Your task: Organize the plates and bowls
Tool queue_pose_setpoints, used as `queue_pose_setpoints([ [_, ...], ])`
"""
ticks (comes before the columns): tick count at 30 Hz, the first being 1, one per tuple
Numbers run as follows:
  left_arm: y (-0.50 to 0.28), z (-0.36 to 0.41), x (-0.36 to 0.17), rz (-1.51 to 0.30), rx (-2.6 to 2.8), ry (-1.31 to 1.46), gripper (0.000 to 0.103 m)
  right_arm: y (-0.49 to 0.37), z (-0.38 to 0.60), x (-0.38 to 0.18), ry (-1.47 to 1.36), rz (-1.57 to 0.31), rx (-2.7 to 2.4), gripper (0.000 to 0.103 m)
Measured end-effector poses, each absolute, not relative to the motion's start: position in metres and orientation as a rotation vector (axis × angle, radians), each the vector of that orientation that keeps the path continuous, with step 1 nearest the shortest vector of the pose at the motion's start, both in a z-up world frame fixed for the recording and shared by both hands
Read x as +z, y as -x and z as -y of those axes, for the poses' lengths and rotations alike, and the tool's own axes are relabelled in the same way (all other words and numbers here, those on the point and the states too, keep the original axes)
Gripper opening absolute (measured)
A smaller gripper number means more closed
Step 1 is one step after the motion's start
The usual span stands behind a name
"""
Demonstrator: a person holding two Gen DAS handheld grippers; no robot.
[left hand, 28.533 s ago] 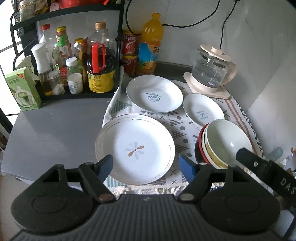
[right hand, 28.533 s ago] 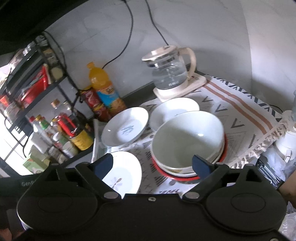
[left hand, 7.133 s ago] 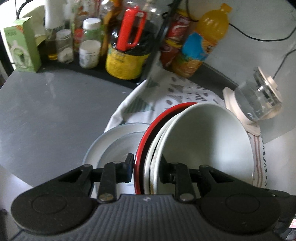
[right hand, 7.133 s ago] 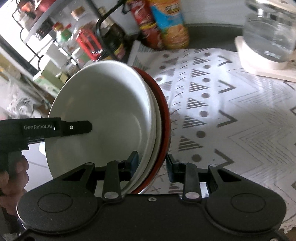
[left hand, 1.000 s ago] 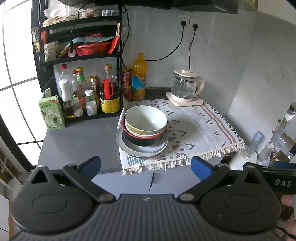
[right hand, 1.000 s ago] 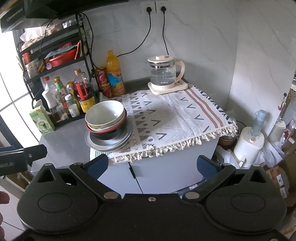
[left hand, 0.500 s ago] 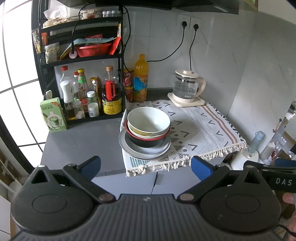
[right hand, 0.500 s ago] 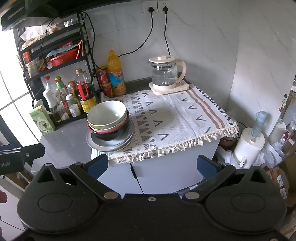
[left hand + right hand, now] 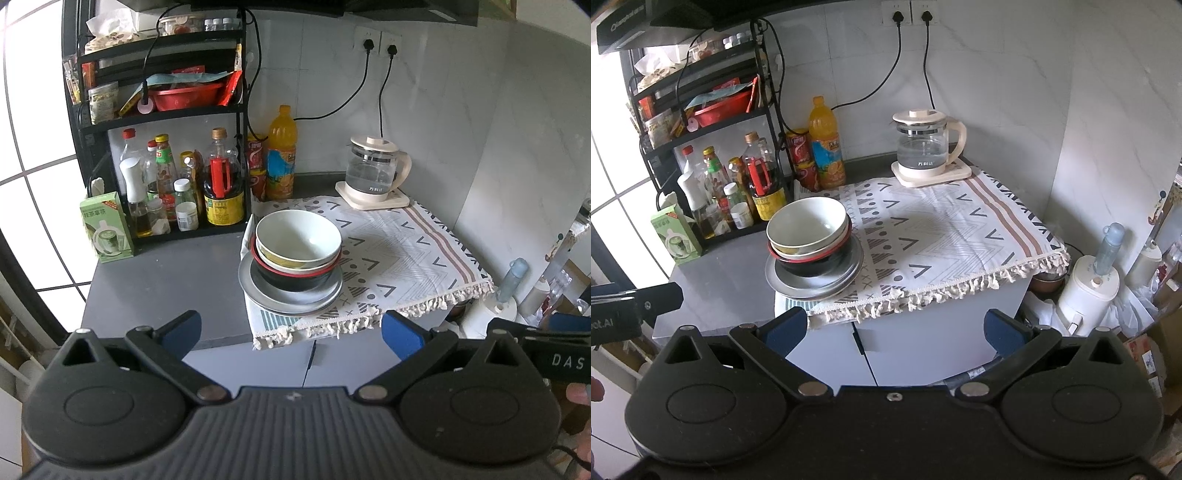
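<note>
the bowls (image 9: 298,240) sat nested on the plates (image 9: 291,291) in one stack at the near left corner of the patterned cloth (image 9: 388,251), and the likeliest trouble was a slide — the lowest plate overhung the cloth's left edge toward the grey counter (image 9: 162,280), and any tug on the fringe could have tipped the pile. the top bowl also looked slightly off-centre, so a knock might have shifted it. the left gripper (image 9: 291,330) stood wide and held nothing, well back from the stack; the right gripper (image 9: 894,325) was likewise wide and bare. beyond, a glass kettle (image 9: 925,147) stood at the far right, an orange bottle (image 9: 281,151) beside a black rack (image 9: 159,110) of condiments at the far left, under tiled wall and sockets.
</note>
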State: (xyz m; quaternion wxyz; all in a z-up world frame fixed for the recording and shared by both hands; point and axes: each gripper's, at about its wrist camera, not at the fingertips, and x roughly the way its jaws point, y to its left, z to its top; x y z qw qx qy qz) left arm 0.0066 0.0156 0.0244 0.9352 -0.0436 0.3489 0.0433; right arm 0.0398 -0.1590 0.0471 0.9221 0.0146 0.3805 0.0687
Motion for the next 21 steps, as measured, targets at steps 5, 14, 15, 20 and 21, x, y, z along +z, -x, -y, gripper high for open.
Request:
queue_pose_setpoints([
  [5, -0.007, -0.016, 0.024, -0.715, 0.084, 0.083, 0.103, -0.040, 0.160, 0.047, -0.028, -0.781, 0.141, 0.103],
  [14, -0.006, -0.011, 0.024, -0.715, 0.071, 0.081, 0.103, -0.040, 0.159, 0.048, -0.027, -0.782, 0.140, 0.103],
  [15, -0.006, -0.011, 0.024, -0.715, 0.070, 0.080, 0.103, -0.040, 0.158, 0.048, -0.028, -0.781, 0.139, 0.103],
  [20, -0.007, -0.008, 0.025, -0.713, 0.055, 0.085, 0.103, -0.040, 0.167, 0.047, -0.034, -0.776, 0.139, 0.103],
  [21, -0.007, -0.008, 0.024, -0.714, 0.054, 0.087, 0.103, -0.039, 0.169, 0.047, -0.036, -0.775, 0.137, 0.103],
])
